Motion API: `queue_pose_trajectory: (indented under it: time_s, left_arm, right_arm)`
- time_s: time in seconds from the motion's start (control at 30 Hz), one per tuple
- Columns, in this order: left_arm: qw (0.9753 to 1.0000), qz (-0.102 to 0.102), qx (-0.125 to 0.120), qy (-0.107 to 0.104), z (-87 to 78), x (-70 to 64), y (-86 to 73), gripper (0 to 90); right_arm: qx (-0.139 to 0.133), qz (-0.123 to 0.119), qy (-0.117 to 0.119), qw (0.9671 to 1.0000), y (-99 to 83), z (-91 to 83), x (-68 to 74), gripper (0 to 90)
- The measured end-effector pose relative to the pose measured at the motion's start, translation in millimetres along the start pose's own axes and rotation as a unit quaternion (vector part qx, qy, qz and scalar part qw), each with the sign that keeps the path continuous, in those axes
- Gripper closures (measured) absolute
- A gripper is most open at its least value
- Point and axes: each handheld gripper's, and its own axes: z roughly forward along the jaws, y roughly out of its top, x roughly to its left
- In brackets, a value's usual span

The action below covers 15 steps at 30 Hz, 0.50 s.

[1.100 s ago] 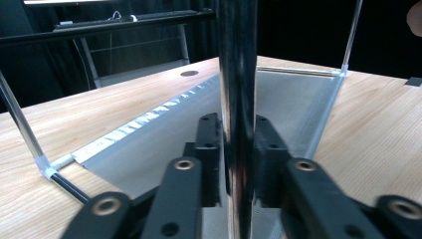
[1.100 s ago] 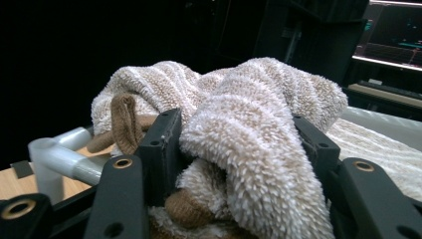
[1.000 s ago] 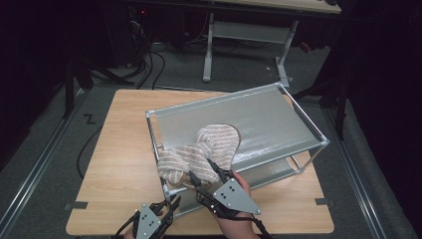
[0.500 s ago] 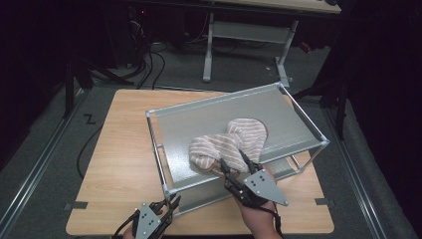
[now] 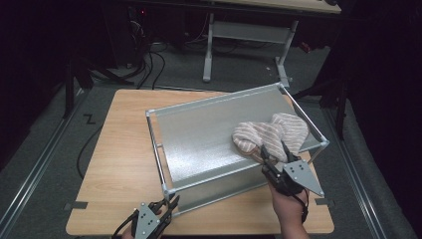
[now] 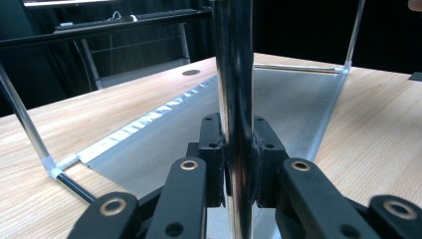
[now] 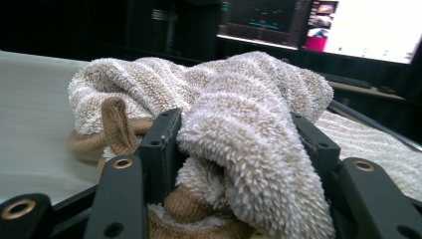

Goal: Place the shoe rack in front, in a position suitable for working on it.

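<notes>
- Right tongs (image 5: 272,152) clamped on a fold of the striped towel (image 5: 271,133), near the right end of the rack (image 5: 199,142); thick pile bunched between the jaws in the right gripper view (image 7: 239,164).
- Towel lying on the rack's grey sheet, toward the desk's (image 5: 119,149) right edge; brown hem showing under the tongs.
- Grip on the towel's near edge probably for dragging or spreading it across the sheet.
- Left tongs (image 5: 169,203) closed on the rack's upright chrome post (image 6: 234,99) at the near left corner, likely steadying the frame against sliding.
- Rack sitting skewed across the desk's middle.
- Rails along the right end close to the towel; could snag the cloth.
- Desk surface otherwise bare; cables on the floor beyond the far edge.
</notes>
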Motion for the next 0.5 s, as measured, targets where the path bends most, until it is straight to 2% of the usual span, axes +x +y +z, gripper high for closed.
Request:
queue_pose_trajectory:
  time_s: [0.23, 0.4, 0.5]
  left_arm:
    - [0.9998, -0.006, 0.005, 0.016, -2.8, 10.6, -1.0, 79.1]
    - [0.9991, -0.031, 0.005, 0.027, -4.8, 21.5, -2.8, 79.8]
    - [0.9989, -0.036, 0.005, 0.031, -5.3, 24.7, -3.3, 80.0]
  right_arm:
    - [0.005, 0.009, -0.047, 0.9989, -4.2, -0.2, -32.5, 45.1]
    - [0.008, 0.016, -0.074, 0.9971, -6.1, -1.4, -49.0, 45.1]
    - [0.009, 0.019, -0.089, 0.9958, -7.2, -2.3, -56.6, 45.2]
